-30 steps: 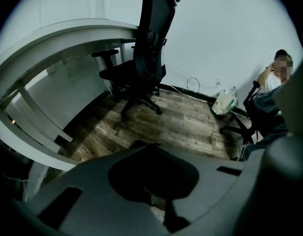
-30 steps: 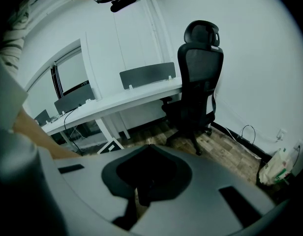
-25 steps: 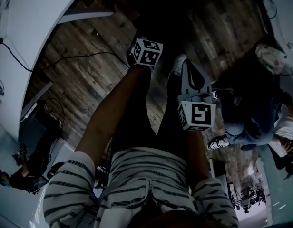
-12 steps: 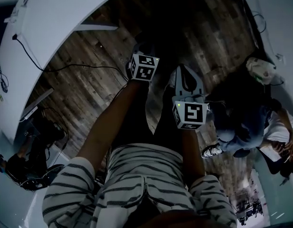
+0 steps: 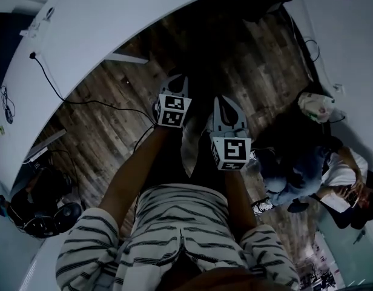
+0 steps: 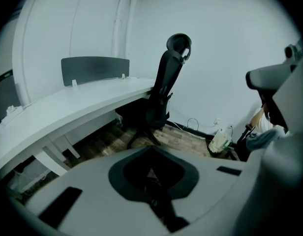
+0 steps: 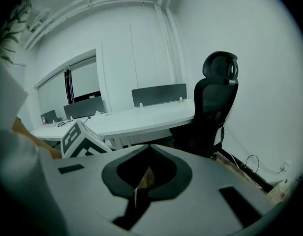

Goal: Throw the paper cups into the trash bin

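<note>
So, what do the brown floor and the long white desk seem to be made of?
The brown plank floor looks like matte wood or laminate: grain and board seams show. The long white desk seems smooth laminate or painted board: even, plain surface.

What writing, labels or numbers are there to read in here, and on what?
No readable text anywhere.
Left cube: black-and-white square patterns only, no words.
Right cube: the same kind of patterns.
Bag by the wall: any print is too blurred to read.
</note>
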Demonstrator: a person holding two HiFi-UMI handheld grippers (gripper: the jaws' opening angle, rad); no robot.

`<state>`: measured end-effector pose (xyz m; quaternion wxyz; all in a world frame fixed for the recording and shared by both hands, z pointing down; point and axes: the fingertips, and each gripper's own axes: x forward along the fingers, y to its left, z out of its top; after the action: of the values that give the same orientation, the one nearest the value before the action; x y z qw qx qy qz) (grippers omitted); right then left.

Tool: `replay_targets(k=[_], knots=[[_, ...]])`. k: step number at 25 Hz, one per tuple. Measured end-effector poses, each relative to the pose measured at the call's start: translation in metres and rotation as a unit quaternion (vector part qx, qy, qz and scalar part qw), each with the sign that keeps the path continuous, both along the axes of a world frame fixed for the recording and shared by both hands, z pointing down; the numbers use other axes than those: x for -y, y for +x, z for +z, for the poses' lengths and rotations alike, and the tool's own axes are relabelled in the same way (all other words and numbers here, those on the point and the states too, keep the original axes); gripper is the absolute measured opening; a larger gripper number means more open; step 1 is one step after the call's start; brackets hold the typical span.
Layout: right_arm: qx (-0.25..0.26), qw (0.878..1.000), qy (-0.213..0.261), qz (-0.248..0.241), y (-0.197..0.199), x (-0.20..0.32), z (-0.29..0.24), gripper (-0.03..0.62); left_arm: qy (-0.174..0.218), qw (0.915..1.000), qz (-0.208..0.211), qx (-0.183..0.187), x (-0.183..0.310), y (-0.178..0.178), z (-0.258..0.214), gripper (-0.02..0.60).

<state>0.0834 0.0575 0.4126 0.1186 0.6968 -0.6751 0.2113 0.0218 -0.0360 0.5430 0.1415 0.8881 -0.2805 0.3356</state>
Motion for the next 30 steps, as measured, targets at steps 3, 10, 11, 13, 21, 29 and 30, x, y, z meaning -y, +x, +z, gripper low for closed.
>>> replay_targets(k=[3, 10, 11, 13, 21, 29, 30], knots=[[-0.009, 1.000, 0.005, -0.006, 0.001, 0.001, -0.015, 0.009, 0.011, 0.9996, -0.001, -0.026, 0.000, 0.006, -0.036, 0.025], [-0.001, 1.000, 0.025, -0.016, -0.009, -0.001, -0.055, 0.009, 0.043, 0.9974, -0.006, -0.058, -0.008, -0.001, -0.113, 0.025], [-0.006, 0.999, 0.028, -0.018, -0.007, 0.000, -0.061, 0.009, 0.049, 0.9967, -0.010, -0.065, -0.007, 0.000, -0.123, 0.025], [-0.015, 0.999, 0.033, -0.020, -0.004, 0.001, -0.070, 0.009, 0.057, 0.9954, -0.016, -0.075, -0.007, 0.000, -0.139, 0.025], [-0.011, 0.998, 0.054, -0.018, -0.003, 0.004, -0.100, 0.009, 0.089, 0.9902, -0.023, -0.105, -0.013, -0.008, -0.196, 0.025], [-0.027, 0.995, 0.089, -0.020, -0.003, 0.011, -0.141, 0.009, 0.126, 0.9821, -0.011, -0.140, -0.020, -0.010, -0.246, 0.025], [-0.028, 0.995, 0.093, -0.019, -0.001, 0.011, -0.145, 0.009, 0.131, 0.9810, -0.009, -0.143, -0.020, -0.009, -0.251, 0.025]])
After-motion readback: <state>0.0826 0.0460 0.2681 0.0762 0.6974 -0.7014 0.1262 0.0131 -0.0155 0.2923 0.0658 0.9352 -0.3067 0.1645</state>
